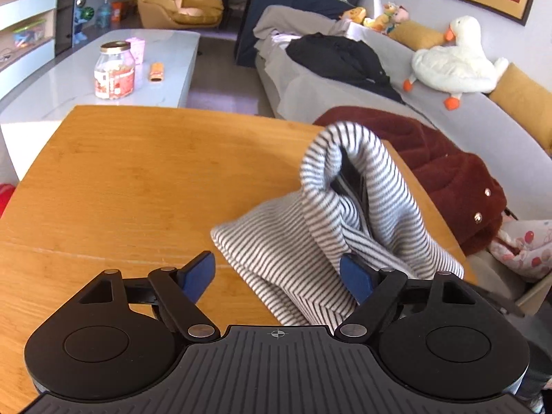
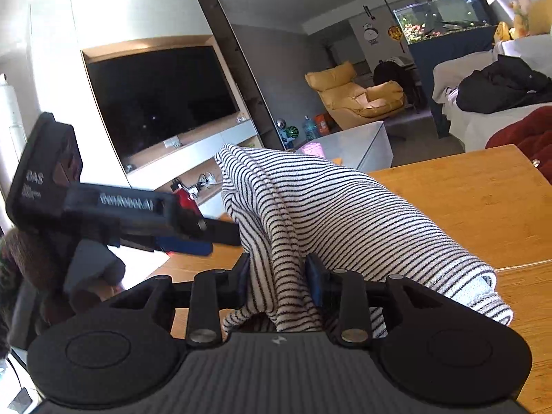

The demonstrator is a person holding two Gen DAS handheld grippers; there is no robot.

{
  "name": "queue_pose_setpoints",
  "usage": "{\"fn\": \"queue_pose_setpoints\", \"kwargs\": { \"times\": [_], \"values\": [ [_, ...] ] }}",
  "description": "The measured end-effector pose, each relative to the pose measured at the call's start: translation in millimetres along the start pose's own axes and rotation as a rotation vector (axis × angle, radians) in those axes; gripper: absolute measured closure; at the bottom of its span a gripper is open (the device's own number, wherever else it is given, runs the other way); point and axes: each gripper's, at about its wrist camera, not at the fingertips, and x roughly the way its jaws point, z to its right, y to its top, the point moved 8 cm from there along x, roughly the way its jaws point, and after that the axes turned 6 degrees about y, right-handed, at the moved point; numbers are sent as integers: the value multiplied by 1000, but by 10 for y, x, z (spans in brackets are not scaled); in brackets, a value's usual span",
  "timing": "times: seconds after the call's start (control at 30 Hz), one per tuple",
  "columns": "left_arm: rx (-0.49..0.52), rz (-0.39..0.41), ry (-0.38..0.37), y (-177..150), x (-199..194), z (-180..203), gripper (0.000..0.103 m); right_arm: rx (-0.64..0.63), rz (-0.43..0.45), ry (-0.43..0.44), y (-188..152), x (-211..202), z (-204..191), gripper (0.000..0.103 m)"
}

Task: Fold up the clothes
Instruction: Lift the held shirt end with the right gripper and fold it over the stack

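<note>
A white garment with thin black stripes [image 1: 293, 241] lies bunched on the wooden table [image 1: 138, 179]. My left gripper [image 1: 277, 276] is open, its blue pads wide apart, with the garment's near edge between them, not pinched. My right gripper [image 2: 277, 277] is shut on a fold of the striped garment [image 2: 331, 207] and holds it lifted above the table [image 2: 465, 186]. The lifted part shows as a raised hump in the left wrist view. The left gripper's body [image 2: 103, 203] shows at the left of the right wrist view.
A dark red fleece garment [image 1: 431, 165] hangs at the table's right edge by a grey sofa [image 1: 483, 127] with a black coat [image 1: 345, 58] and a plush goose [image 1: 455, 62]. A white coffee table [image 1: 69, 79] holds a jar [image 1: 114, 70].
</note>
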Motion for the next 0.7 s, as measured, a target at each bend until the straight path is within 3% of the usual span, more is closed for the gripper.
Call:
{"fn": "queue_pose_setpoints", "kwargs": {
  "times": [0.07,0.17,0.27,0.33,0.4,0.47,0.53,0.6,0.7],
  "values": [
    [2,61,-45,163,-112,-23,17,-60,-26,-42,-17,27,-84,71],
    [-3,121,-52,376,-251,-77,17,-140,-31,-120,76,69,-293,69],
    [-41,150,-108,555,-378,-108,17,-200,-19,-128,239,145,-516,73],
    [-71,170,-169,653,-436,-85,17,-269,-70,-132,221,294,-608,73],
    [-73,194,-185,699,-426,-26,17,-339,-139,-140,160,466,-675,71],
    [-53,198,-172,698,-327,51,17,-392,-166,-123,93,542,-738,66],
    [-31,171,-144,631,-147,76,18,-405,-157,-74,80,502,-785,47],
    [-6,116,-86,526,81,8,20,-351,-137,-23,145,364,-748,41],
    [9,54,-12,393,328,-204,19,-185,-101,-35,355,78,-483,31]
  ]
}}
